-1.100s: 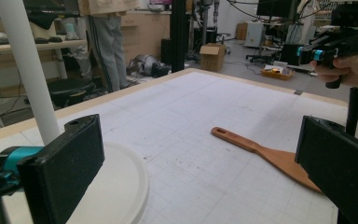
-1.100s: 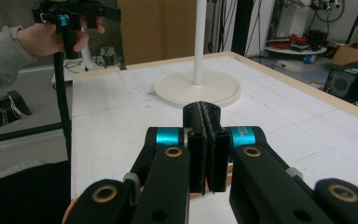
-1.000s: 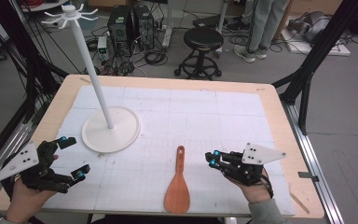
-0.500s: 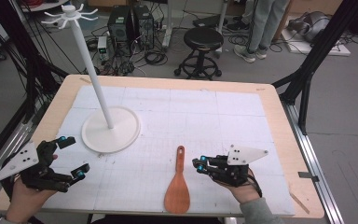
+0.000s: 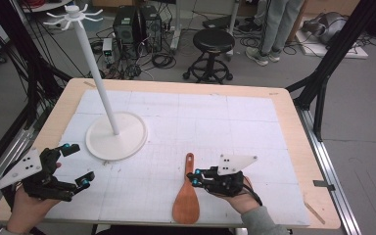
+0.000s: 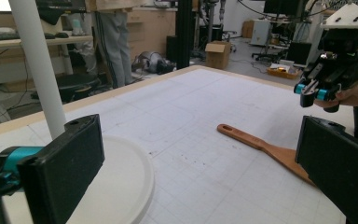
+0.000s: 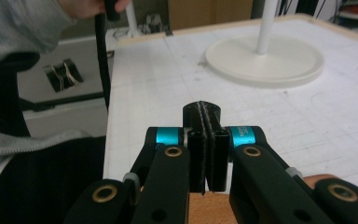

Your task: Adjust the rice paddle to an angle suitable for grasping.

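Hovering just above the wooden spatula (image 5: 186,196), my right gripper (image 5: 194,177) has its jaws pressed together on nothing — my left gripper (image 5: 76,164) spread wide near the white stand (image 5: 116,134), well apart.

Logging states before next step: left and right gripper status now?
Left gripper: open, empty.
Right gripper: shut, holding nothing, above the wooden spatula.

No readable text, labels, brands or numbers. Right gripper view: the cyan band (image 7: 242,135) on the gripper carries tiny print, too blurred to read. Worktop mat (image 5: 225,127) shows grid lines, no numbers.
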`<state>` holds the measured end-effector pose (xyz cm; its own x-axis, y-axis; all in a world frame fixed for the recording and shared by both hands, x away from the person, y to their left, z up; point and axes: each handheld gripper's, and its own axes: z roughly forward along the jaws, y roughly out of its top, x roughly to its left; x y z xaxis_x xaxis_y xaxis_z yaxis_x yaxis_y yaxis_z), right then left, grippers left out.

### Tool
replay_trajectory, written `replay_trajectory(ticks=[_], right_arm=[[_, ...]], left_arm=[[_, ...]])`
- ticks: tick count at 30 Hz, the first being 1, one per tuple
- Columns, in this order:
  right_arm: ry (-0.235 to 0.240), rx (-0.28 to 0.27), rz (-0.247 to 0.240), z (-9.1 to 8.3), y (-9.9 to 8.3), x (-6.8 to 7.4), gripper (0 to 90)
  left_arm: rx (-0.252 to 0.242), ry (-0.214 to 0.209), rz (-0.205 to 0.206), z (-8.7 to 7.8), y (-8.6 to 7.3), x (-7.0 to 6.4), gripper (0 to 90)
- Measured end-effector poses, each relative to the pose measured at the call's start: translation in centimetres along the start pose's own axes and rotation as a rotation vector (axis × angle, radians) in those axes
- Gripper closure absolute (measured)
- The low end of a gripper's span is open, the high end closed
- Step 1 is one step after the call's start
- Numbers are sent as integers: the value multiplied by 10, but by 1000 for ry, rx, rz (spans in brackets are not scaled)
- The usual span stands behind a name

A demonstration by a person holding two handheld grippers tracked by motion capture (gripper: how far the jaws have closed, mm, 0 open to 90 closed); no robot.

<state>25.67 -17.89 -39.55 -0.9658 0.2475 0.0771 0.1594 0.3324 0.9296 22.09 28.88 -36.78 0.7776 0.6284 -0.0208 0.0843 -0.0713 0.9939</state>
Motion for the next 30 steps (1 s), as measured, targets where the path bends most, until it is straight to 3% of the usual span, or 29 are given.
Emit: replay_trajectory(ticks=[6, 9, 16, 24, 30], right_arm=[[12, 39, 34, 14, -2, -3, 887], [27, 74, 11, 24, -3, 2, 887], [50, 95, 27, 39, -10, 4, 887], [107, 187, 32, 61, -19, 7, 888], [110, 243, 30, 68, -22, 8, 888]], left_arm=[[9, 3, -3, 0, -2, 0, 18], [12, 5, -5, 1, -3, 0, 18], [17, 5, -5, 1, -3, 0, 18], [12, 25, -12, -3, -3, 4, 18], [20, 24, -9, -2, -4, 3, 18]])
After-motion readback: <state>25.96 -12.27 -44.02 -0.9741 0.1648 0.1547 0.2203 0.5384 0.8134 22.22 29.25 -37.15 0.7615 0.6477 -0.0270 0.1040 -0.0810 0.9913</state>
